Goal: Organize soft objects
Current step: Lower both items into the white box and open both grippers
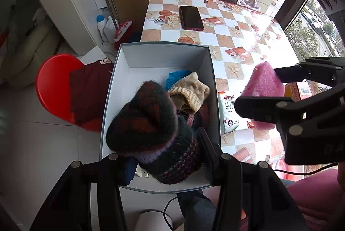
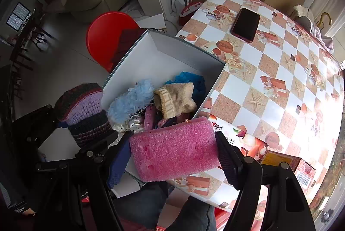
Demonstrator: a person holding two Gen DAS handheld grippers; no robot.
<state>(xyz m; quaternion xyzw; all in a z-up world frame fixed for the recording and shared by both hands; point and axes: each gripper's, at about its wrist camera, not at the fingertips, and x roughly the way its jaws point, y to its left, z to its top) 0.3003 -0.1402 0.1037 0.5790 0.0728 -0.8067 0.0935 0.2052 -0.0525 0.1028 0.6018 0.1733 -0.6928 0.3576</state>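
The left gripper [image 1: 159,155] is clamped on a dark striped knit hat [image 1: 151,131], held over the near end of the open white box [image 1: 120,71]. The right gripper [image 2: 174,149] squeezes a pink foam sponge [image 2: 172,149] between its pads, just beside the box's near right corner, over the table's edge. Inside the box lie a beige sock [image 2: 174,99], a fluffy blue piece [image 2: 131,99] and blue cloth [image 2: 189,80]. The box overhangs the checkered table [image 2: 280,58] beyond its left edge, above a red stool [image 1: 54,84]. Dropped there, the springy sponge could bounce off the rim; pressing the hat down might tip the overhanging box.
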